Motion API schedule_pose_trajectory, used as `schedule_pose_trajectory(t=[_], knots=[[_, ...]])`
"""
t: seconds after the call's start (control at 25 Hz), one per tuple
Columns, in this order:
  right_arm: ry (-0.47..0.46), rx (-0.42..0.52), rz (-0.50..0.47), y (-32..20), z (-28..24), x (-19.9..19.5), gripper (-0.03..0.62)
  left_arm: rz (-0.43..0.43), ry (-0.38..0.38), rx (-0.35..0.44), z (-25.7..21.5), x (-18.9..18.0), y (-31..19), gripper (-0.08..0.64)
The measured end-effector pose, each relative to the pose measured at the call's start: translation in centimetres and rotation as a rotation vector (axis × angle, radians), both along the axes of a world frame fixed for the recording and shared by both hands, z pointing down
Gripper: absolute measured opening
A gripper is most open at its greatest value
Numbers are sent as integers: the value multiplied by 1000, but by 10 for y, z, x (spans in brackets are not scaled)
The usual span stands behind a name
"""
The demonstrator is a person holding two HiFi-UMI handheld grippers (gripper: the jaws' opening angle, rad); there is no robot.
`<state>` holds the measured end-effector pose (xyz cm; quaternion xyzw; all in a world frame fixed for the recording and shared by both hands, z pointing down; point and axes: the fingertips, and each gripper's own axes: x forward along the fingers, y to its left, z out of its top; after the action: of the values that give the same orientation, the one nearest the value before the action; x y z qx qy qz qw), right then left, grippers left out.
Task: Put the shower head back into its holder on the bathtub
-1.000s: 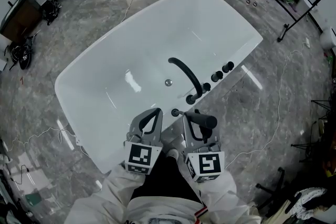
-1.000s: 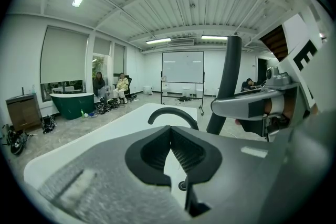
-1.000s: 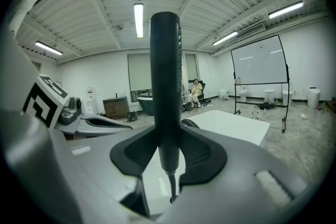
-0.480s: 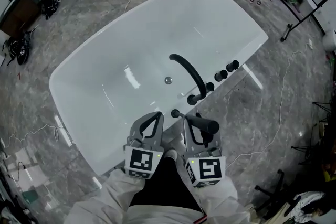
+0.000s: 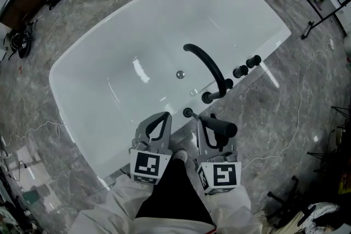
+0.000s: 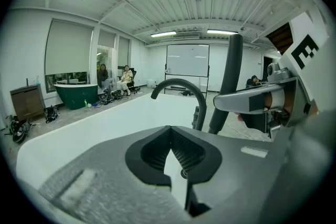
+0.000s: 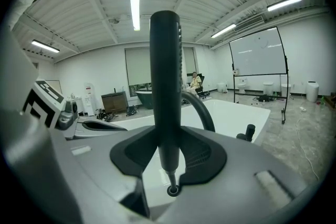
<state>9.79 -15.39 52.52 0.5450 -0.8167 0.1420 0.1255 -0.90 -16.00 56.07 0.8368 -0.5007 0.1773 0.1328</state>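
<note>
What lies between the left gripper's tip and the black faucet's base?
The round black holder sits there on the white bathtub rim, seen in the head view.

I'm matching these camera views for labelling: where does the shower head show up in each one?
Head view: the shower head lies low, right of centre, clamped in the jaws on the right.
Left gripper view: it is the dark upright bar right of centre.
Right gripper view: it stands upright, dead centre, between the jaws.
Shared landmark: the curved black faucet.
</note>
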Motion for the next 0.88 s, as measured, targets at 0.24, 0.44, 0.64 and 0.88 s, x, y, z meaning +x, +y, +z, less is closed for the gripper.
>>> schedule_pose_trajectory(t=[0.24, 0.44, 0.64, 0.88], knots=[[-6, -28, 8, -1, 24, -1, 138, -9, -6, -31, 25, -7, 3, 0], [-5, -46, 8, -1, 35, -4, 138, -6, 0, -61, 39, -10, 6, 0], [-1, -56, 11, -1, 46, -5, 138, 1, 22, -72, 49, -7, 7, 0], [2, -54, 16, -8, 47, -5, 138, -10, 31, -79, 51, -9, 2, 2]])
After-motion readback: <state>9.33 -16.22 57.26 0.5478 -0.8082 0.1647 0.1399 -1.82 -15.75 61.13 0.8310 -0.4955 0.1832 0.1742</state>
